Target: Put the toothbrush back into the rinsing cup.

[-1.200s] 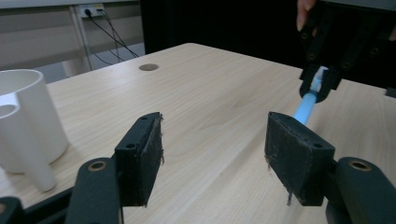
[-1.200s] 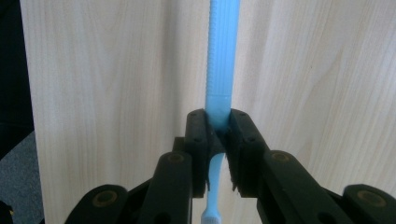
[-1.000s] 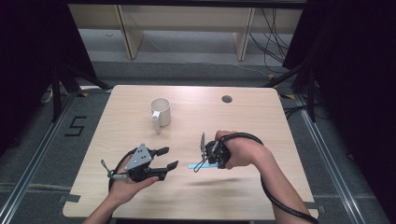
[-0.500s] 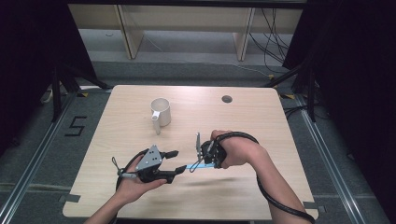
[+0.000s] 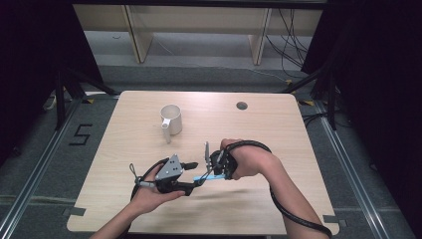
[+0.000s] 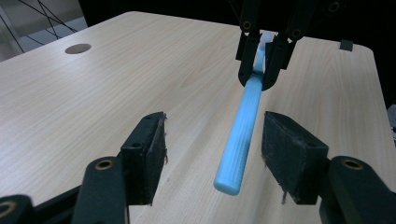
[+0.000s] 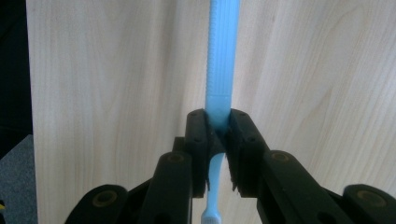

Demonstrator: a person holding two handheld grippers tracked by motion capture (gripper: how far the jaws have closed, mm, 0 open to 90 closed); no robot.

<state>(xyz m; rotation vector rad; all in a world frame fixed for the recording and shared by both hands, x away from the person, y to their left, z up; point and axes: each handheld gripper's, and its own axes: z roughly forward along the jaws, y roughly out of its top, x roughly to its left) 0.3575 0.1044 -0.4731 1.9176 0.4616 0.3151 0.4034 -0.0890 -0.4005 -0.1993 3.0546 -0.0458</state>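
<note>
Both grippers meet over the near middle of the wooden table (image 5: 124,149): right gripper (image 5: 217,164) clamped tight on a light blue toothbrush (image 5: 205,176), left gripper (image 5: 191,175) with jaws spread apart around the free handle end, not touching it. Looks like a handover, right to left. To do it well: slide the left jaws farther up the ribbed handle so both pads get full contact, centre it (handle sits closer to one pad in the left gripper view (image 6: 232,154)), close firmly, only then release the right. Toothbrush is held off the table, handle pointing left toward the left gripper, brush head (image 7: 212,217) behind the right jaws on the hand side. White mug (image 5: 171,119) stands well apart, far left of the grippers, likely the destination. Small round hole (image 5: 242,105) at far right of table.
</note>
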